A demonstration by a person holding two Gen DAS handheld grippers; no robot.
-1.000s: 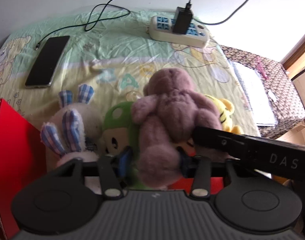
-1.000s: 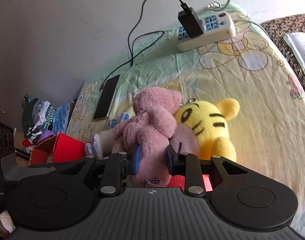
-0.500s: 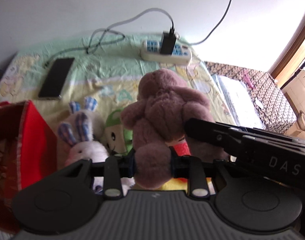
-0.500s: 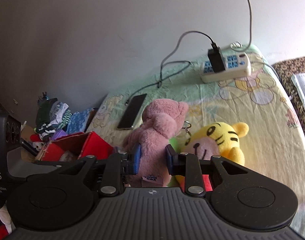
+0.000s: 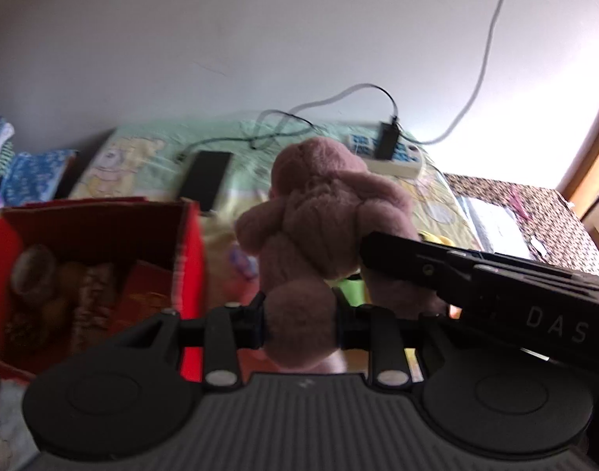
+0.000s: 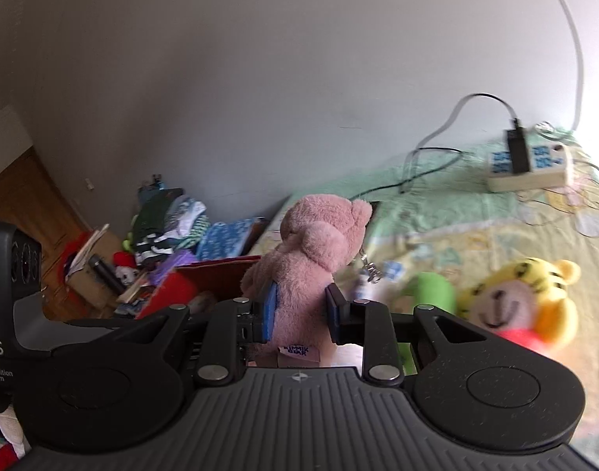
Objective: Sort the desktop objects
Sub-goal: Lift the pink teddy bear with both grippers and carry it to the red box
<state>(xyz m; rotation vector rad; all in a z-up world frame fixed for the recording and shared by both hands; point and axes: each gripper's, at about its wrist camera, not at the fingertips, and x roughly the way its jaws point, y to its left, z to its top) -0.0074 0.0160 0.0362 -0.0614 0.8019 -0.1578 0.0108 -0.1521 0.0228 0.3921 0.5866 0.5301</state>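
A pink plush bear (image 5: 323,212) hangs in the air, held by both grippers. My left gripper (image 5: 299,322) is shut on one of its legs. My right gripper (image 6: 301,310) is shut on the bear's (image 6: 315,247) lower body, blue pads pressed into the fur. An open red box (image 5: 189,243) stands just left of the bear, with brownish things inside. In the right wrist view the red box (image 6: 217,274) shows behind and left of the bear. A yellow tiger plush (image 6: 527,298) and a green plush (image 6: 432,290) lie on the bed at right.
A black phone (image 5: 207,180) lies on the green sheet behind the box. A white power strip (image 5: 385,157) with a charger and cables sits by the wall. Folded clothes and clutter (image 6: 162,216) pile up at the left. Papers (image 5: 491,227) rest on a patterned surface at right.
Both grippers have lifted the pink bear off the pile of toys and carried it left, beside the red box. The box's open inside has come into view.
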